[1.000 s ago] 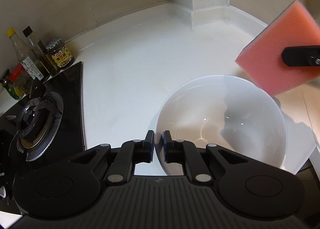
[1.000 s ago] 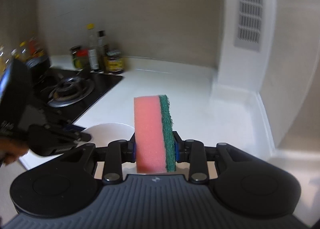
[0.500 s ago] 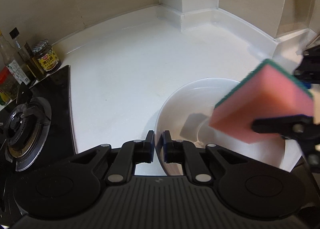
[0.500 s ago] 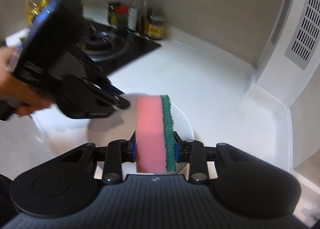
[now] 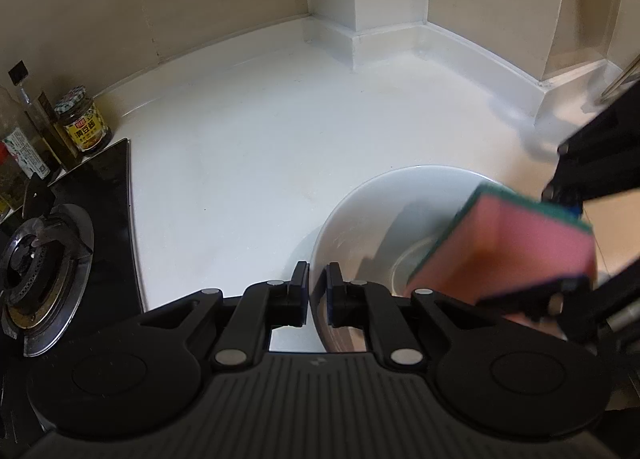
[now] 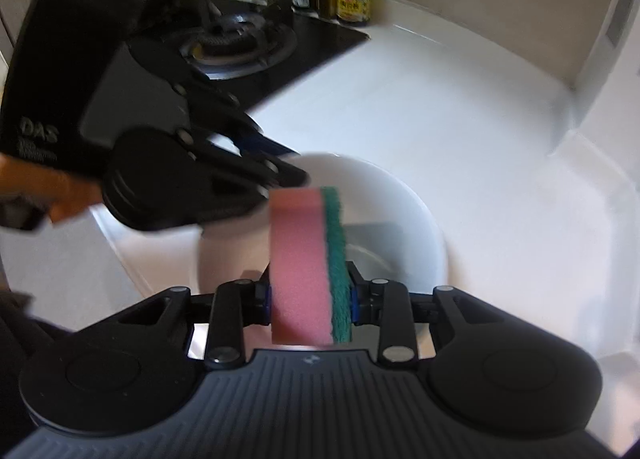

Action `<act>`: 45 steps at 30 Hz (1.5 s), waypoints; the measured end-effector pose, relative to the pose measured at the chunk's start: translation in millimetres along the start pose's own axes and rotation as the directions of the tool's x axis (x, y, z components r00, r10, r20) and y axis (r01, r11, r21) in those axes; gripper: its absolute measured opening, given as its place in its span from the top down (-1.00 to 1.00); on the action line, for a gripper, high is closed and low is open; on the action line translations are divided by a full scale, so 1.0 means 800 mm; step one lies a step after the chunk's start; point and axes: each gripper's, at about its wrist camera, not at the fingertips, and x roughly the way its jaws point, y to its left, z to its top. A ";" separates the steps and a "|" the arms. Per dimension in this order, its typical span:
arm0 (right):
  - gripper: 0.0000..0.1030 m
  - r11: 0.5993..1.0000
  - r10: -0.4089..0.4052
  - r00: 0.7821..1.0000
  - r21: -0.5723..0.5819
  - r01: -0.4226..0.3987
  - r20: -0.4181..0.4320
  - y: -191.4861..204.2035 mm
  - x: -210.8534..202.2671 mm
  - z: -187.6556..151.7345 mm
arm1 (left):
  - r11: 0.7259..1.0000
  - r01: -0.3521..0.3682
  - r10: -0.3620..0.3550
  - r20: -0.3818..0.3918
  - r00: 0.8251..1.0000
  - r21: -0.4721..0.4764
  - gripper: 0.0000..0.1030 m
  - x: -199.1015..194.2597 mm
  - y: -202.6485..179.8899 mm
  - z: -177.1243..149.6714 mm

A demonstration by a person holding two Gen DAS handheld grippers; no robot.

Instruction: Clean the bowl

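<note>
Porcelain-white and glossy, a round, deep white ceramic bowl (image 5: 372,227) is sitting near the front edge of a smooth white kitchen table (image 5: 260,147), its curved inner wall catching soft reflections and a flat circular base showing inside. The left tongs (image 5: 318,291) are pinching the bowl's near rim, one black finger outside the wall and one inside, nearly closed on the thin edge. The right tongs (image 6: 310,295) are clamping a rectangular pink foam sponge with a rough green scouring layer (image 6: 308,259), holding it upright, and its far end is reaching down into the bowl's hollow; whether it is touching the surface cannot be told through the blur. From the left wrist view the sponge (image 5: 508,247) is appearing as a soft, porous block over the bowl's right side. A black glass gas hob with a round metal burner (image 5: 44,271) is lying to the left, and a cluster of glass sauce bottles and a lidded jar with a yellow label (image 5: 82,125) is standing against the beige wall behind it. A person's hand (image 6: 52,195) is gripping the left tool's black handle.
</note>
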 end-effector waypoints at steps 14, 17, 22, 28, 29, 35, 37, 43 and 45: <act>0.46 0.972 0.069 0.988 0.213 -0.097 0.138 -0.034 -0.036 -0.019 | 1.000 -0.001 0.001 0.006 1.000 -0.008 0.83 0.012 0.004 0.010; 0.46 0.944 -0.019 0.963 0.322 -0.070 0.267 -0.063 -0.079 -0.032 | 1.000 -0.009 0.009 0.008 1.000 -0.006 0.82 0.018 0.006 0.018; 0.46 0.880 -0.228 0.910 0.474 0.040 0.346 -0.096 -0.119 -0.069 | 0.999 -0.032 0.032 0.002 0.999 -0.012 0.83 0.030 0.012 0.033; 0.46 0.814 -0.271 0.942 0.570 0.114 0.200 -0.116 -0.089 -0.099 | 0.999 -0.042 0.042 -0.004 0.999 -0.017 0.83 0.034 0.014 0.038; 0.46 0.813 -0.267 0.947 0.569 0.123 0.177 -0.118 -0.082 -0.099 | 0.999 -0.039 0.039 -0.004 0.999 -0.028 0.83 0.034 0.015 0.039; 0.46 0.816 -0.246 0.967 0.552 0.172 0.062 -0.128 -0.046 -0.097 | 0.996 -0.017 0.021 0.036 0.999 -0.091 0.83 0.018 0.022 0.035; 0.45 0.813 -0.229 0.973 0.555 0.175 0.029 -0.131 -0.035 -0.098 | 0.993 -0.002 0.010 0.066 0.998 -0.119 0.83 0.006 0.026 0.033; 0.45 0.815 -0.246 0.969 0.544 0.201 0.011 -0.129 -0.018 -0.091 | 0.986 -0.006 0.029 0.138 0.990 -0.164 0.80 -0.025 0.032 0.028; 0.45 0.817 -0.251 0.968 0.539 0.206 0.011 -0.127 -0.015 -0.092 | 0.984 -0.014 0.041 0.145 0.989 -0.178 0.78 -0.030 0.034 0.026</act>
